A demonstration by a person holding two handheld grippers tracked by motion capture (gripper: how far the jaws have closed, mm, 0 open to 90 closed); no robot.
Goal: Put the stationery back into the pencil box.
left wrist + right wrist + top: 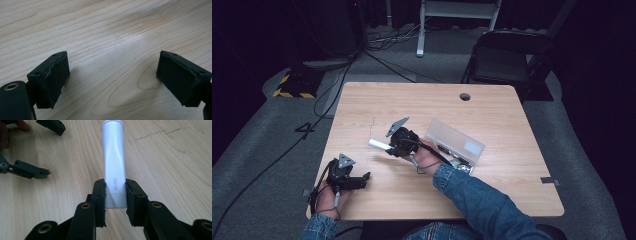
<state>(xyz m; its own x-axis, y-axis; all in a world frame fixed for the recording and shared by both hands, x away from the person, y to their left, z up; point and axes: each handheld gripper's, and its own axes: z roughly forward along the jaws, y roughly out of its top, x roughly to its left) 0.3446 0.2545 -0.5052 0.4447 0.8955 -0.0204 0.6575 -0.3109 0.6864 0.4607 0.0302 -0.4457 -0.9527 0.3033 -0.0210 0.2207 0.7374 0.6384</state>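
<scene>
Clearly the right gripper (pixel 115 195) has its jaws clamped on the bottom end of a white GLOO glue stick (pixel 113 162), most of the tube jutting out beyond them above the desk (pixel 175 170). With so short a bite, it could pivot or slip out. The left gripper (pixel 112 75) rests with jaws wide, nothing between them.

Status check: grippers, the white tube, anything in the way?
Right gripper shut on white tube, clear of the table. Left gripper open, empty, low over the table. Clear plastic case beside right hand; nothing blocking.
</scene>
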